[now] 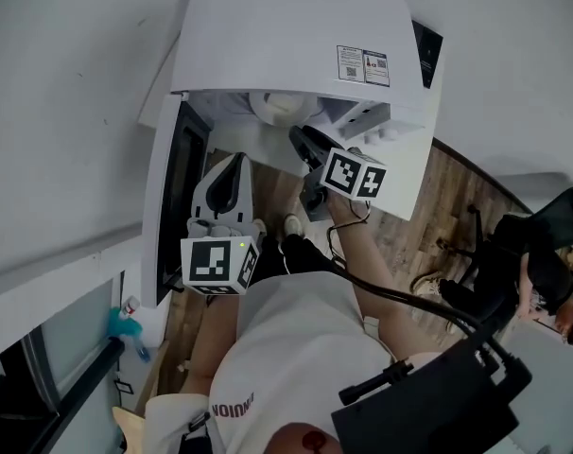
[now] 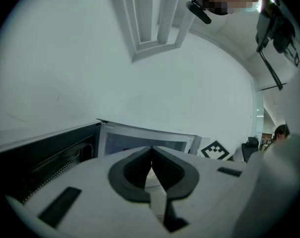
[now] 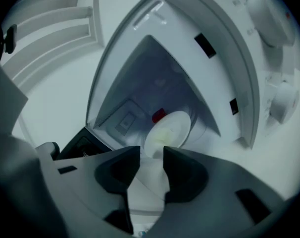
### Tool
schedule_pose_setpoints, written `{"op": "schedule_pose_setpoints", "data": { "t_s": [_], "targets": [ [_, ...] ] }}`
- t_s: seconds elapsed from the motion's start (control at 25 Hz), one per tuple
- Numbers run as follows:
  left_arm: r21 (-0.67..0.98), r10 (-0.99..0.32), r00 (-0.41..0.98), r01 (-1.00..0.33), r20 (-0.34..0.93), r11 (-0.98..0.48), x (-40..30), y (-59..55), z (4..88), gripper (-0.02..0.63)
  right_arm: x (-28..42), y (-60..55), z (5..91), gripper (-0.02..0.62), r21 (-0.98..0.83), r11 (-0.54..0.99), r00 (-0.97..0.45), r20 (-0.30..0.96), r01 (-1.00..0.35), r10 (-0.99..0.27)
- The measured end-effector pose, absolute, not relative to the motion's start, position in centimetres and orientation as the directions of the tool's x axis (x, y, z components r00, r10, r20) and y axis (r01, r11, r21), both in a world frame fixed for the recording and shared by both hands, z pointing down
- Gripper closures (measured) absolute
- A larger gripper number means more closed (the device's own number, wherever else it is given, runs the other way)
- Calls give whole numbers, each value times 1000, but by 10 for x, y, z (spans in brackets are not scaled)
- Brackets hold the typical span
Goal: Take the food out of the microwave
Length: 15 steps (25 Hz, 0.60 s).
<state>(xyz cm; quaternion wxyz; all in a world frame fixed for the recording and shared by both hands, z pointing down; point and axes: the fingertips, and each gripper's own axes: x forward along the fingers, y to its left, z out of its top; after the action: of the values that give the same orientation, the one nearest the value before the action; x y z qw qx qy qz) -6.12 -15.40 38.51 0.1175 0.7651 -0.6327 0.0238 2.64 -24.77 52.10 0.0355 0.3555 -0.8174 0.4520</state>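
Observation:
A white microwave (image 1: 296, 36) stands with its door (image 1: 178, 192) swung open to the left. Inside lies a white plate (image 3: 169, 132) holding pale yellowish food (image 3: 165, 131); the head view shows that plate (image 1: 279, 107) in the cavity mouth. My right gripper (image 3: 151, 153) is open, empty, and points at the plate from just outside the cavity; the head view has that gripper (image 1: 303, 143) right below the opening. My left gripper (image 1: 234, 168) hovers beside the open door, jaws shut with nothing between them. Its own view shows this gripper (image 2: 151, 152) aimed at the cavity.
A small red thing (image 3: 158, 115) sits behind the plate inside the microwave. The control knobs (image 3: 281, 103) are on the right of the front. A wood floor (image 1: 438, 225) lies below, and a spray bottle (image 1: 128, 324) stands at lower left. The door's dark window (image 2: 46, 155) is close to my left gripper.

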Motion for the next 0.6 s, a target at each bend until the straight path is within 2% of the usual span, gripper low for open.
{"op": "schedule_pose_setpoints", "data": {
  "t_s": [0.2, 0.44, 0.6],
  "targets": [
    [174, -958, 209, -969, 195, -176, -63, -158, 392, 591, 25, -251, 545, 448, -745, 273, -740, 411, -609, -532],
    [178, -960, 209, -968, 185, -177, -66, -163, 389, 591, 18, -260, 550, 449, -851, 139, -748, 353, -506, -562],
    [151, -958, 223, -969, 178, -198, -65, -165, 387, 591, 20, -263, 556, 449, -853, 85, -722, 378, -515, -580]
  ]
}}
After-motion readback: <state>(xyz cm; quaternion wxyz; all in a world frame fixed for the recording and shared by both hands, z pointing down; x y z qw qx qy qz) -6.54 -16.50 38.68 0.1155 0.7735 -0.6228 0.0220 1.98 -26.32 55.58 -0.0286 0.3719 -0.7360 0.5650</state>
